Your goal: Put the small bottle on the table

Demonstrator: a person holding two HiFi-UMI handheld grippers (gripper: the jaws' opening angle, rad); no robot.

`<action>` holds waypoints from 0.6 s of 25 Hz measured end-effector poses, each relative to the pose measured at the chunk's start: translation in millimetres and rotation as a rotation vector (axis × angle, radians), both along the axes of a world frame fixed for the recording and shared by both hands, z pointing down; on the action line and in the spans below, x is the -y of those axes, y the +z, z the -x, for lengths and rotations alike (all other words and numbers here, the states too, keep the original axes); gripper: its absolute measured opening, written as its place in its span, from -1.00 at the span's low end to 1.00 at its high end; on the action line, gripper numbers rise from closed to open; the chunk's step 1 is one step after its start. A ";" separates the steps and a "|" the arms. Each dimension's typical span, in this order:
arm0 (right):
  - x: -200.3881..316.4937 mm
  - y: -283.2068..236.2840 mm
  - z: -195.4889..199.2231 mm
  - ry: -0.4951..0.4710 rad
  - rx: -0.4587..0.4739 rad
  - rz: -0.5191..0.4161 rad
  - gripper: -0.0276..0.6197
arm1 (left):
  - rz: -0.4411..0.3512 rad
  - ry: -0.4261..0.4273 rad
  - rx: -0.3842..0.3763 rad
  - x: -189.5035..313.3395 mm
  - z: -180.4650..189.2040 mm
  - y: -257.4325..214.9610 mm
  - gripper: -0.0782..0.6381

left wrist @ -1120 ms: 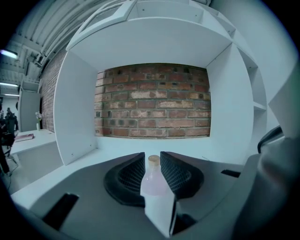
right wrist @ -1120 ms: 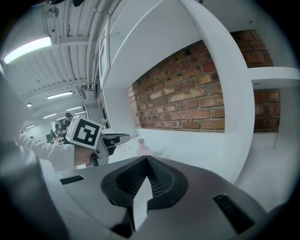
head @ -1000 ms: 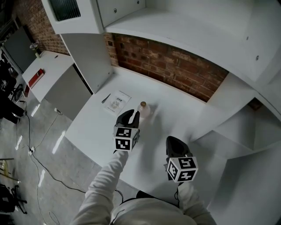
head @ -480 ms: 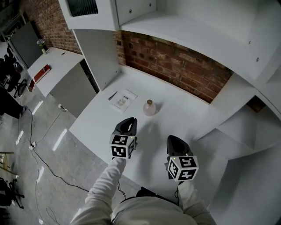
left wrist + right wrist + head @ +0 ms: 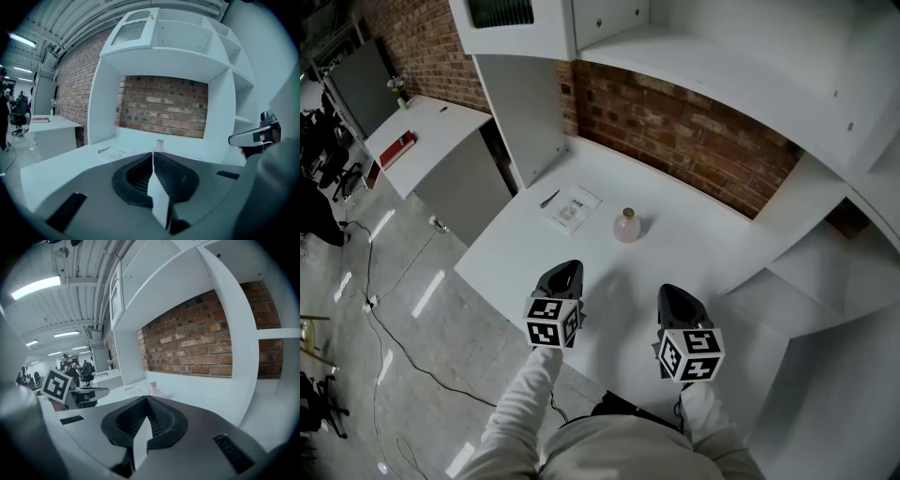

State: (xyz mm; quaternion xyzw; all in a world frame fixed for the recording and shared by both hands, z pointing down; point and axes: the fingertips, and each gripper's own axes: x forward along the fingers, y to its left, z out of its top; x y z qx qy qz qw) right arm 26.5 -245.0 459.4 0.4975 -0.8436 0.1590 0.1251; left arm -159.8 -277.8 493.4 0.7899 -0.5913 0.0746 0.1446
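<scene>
The small bottle, pale pink with a cork-coloured top, stands upright on the white table, well ahead of both grippers. It peeks over the jaws in the left gripper view and appears small in the right gripper view. My left gripper hangs over the table's near edge, shut with nothing between its fingers. My right gripper is beside it, also shut and empty. Neither touches the bottle.
A printed sheet with a pen beside it lies left of the bottle. A brick wall backs the table, white shelving closes the right side, and a white panel stands at the left. A separate desk stands far left.
My left gripper let go of the bottle, drew back toward the table's near edge and shut empty. The bottle stays standing on the table. The right gripper has barely moved.
</scene>
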 end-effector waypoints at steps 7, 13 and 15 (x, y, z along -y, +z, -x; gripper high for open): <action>-7.2 -0.1 5.7 -0.010 -0.008 -0.003 -0.83 | -0.007 -0.009 0.019 -25.1 8.3 -0.4 -0.71; -13.4 0.8 10.5 -0.029 -0.012 -0.003 -0.83 | -0.014 -0.001 0.041 -42.1 4.3 0.0 -0.71; -15.4 1.0 11.0 -0.031 -0.019 -0.004 -0.83 | -0.011 -0.001 0.036 -46.8 3.5 0.7 -0.71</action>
